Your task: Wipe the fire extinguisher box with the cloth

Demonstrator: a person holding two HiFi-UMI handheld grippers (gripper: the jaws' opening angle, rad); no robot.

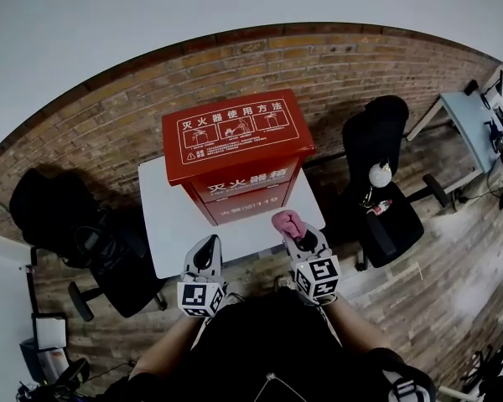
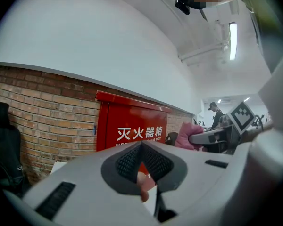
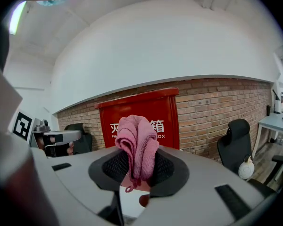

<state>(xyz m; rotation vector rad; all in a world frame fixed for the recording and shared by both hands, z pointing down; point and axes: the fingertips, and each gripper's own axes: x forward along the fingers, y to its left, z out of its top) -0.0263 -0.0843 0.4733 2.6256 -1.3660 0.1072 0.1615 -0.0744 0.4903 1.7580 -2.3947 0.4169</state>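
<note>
The right gripper (image 1: 292, 229) had its jaws clamped on a bunched pink cloth (image 3: 137, 140). The cloth's soft folds stood up above the fingertips, and a loose thread hung below them. The left gripper (image 1: 206, 249) had its jaws pressed together with nothing between them. Both were over the near edge of a white table (image 1: 172, 224), apart from the red fire extinguisher box (image 1: 235, 141). The box stood upright on the table before a brick wall (image 1: 335, 74), with white Chinese characters on its front and lid.

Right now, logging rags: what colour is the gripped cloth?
The cloth is pink, clearest in the right gripper view.
</note>
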